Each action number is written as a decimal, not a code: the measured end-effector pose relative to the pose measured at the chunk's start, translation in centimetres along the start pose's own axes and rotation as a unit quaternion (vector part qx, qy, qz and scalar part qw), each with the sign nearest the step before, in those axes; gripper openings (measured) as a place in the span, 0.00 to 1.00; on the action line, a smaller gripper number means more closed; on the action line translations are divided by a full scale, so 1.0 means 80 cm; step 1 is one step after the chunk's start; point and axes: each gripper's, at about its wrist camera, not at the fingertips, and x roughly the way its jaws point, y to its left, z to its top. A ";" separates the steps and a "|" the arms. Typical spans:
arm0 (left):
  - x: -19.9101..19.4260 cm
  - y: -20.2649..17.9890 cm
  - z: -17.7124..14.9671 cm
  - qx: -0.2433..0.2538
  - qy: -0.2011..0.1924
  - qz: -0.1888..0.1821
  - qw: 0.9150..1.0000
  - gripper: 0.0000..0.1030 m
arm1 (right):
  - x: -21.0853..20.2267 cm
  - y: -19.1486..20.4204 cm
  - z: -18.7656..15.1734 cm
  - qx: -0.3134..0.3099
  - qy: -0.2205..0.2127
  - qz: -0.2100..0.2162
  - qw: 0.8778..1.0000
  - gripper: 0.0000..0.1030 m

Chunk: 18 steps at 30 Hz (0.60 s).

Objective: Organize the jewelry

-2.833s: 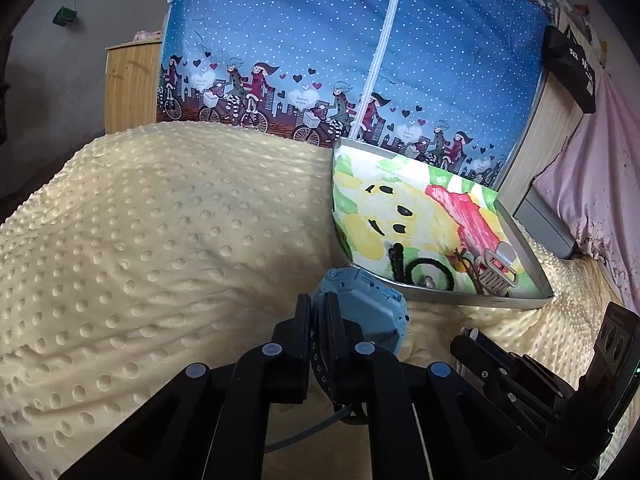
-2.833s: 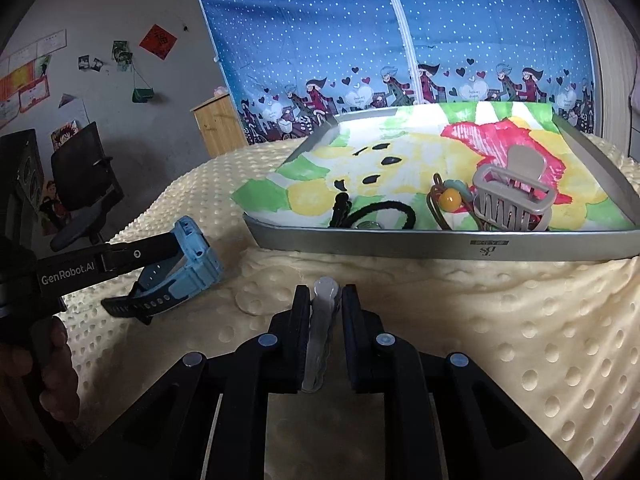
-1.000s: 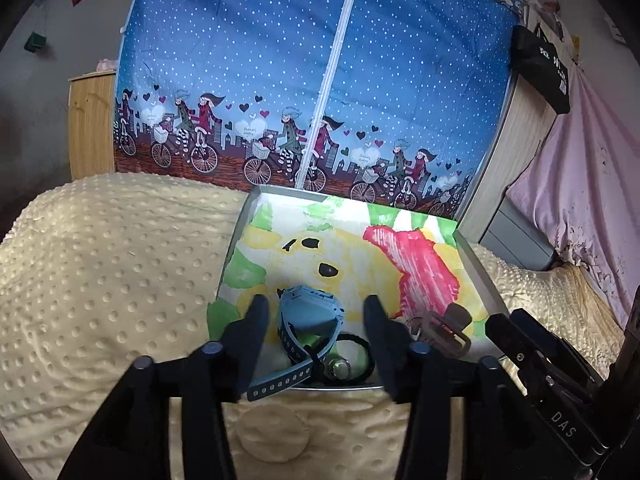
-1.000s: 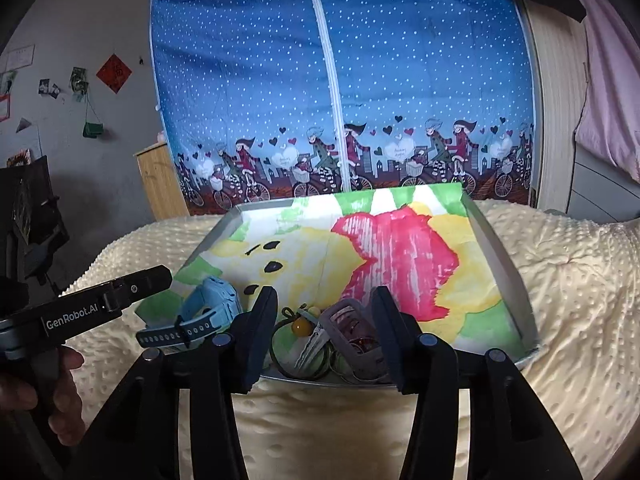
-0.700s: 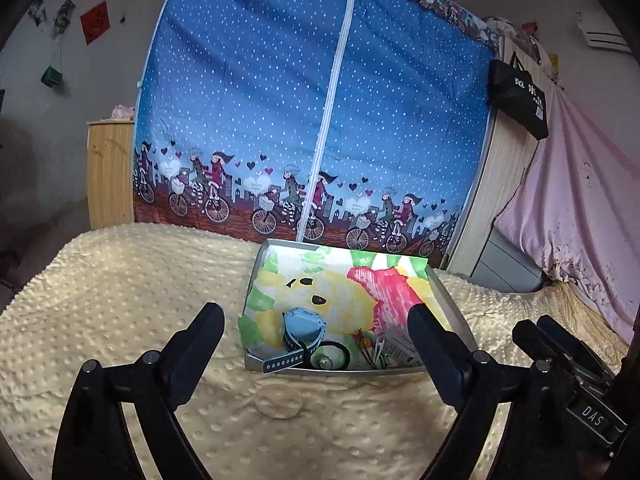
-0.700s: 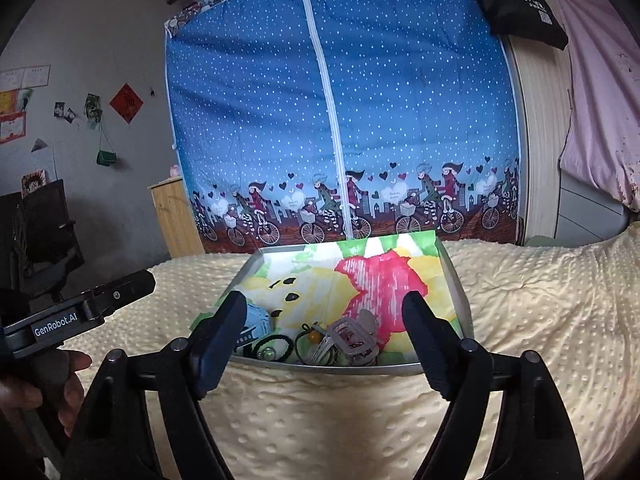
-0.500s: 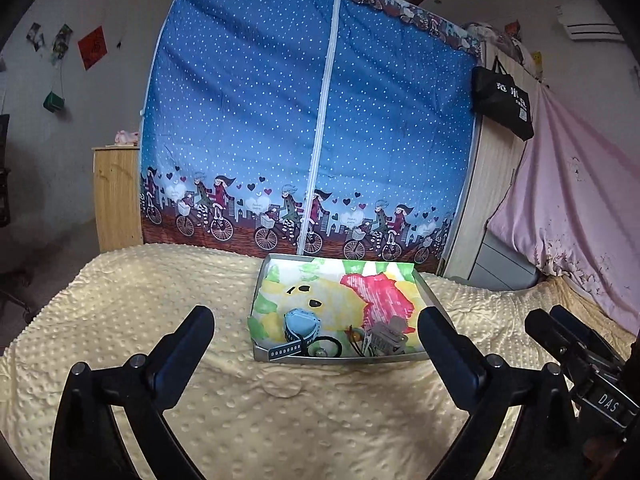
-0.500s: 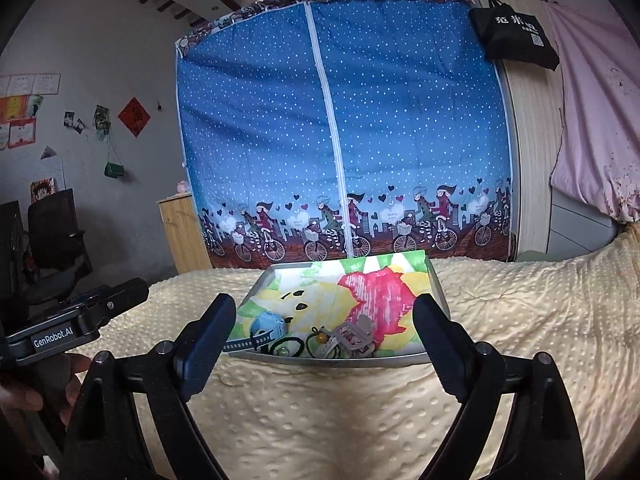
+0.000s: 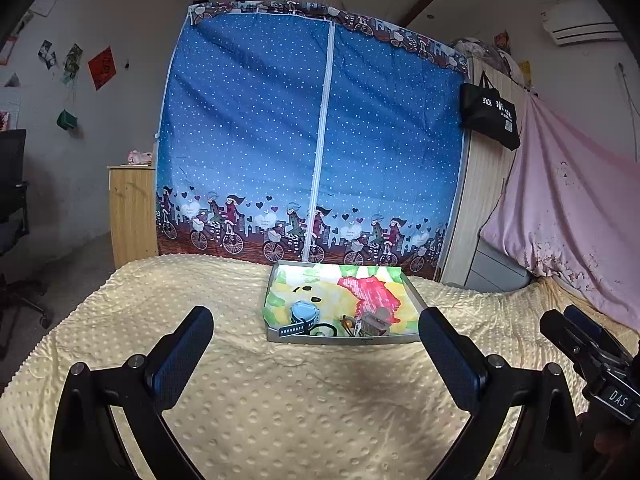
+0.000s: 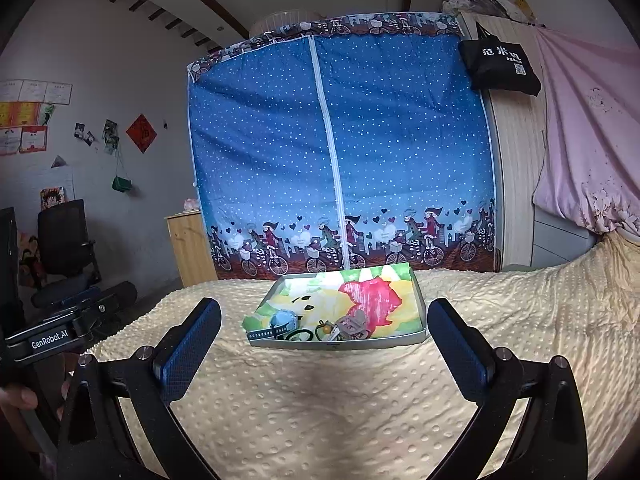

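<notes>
A: Left wrist view: left gripper (image 9: 314, 344) is spread wide and empty above the blanket (image 9: 280, 408); the tray (image 9: 412, 300), holding the blue watch (image 9: 303, 314), lies ahead between its fingers, farther than before.

B: Right wrist view: right gripper (image 10: 324, 334) is likewise wide, empty, withdrawn; tray (image 10: 418, 298) and watch (image 10: 282, 321) lie ahead between its fingers.

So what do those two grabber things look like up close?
Both are black. The left gripper and right gripper each have two long fingers faced with dark blue textured pads, on angled black arms joined by round silver bolts. One body has a white "GenRobot.AI" label; the other has a "DAS" label.
</notes>
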 end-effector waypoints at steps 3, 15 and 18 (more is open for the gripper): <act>-0.014 -0.002 -0.010 0.004 0.001 0.003 1.000 1.00 | -0.015 0.000 -0.006 0.000 0.001 0.001 1.000 0.99; -0.042 -0.004 -0.046 0.017 0.005 0.010 1.000 1.00 | -0.050 0.000 -0.042 -0.003 0.009 -0.009 1.000 0.99; -0.041 -0.005 -0.055 0.020 0.009 0.013 1.000 1.00 | -0.051 -0.003 -0.048 -0.004 0.011 -0.015 1.000 0.99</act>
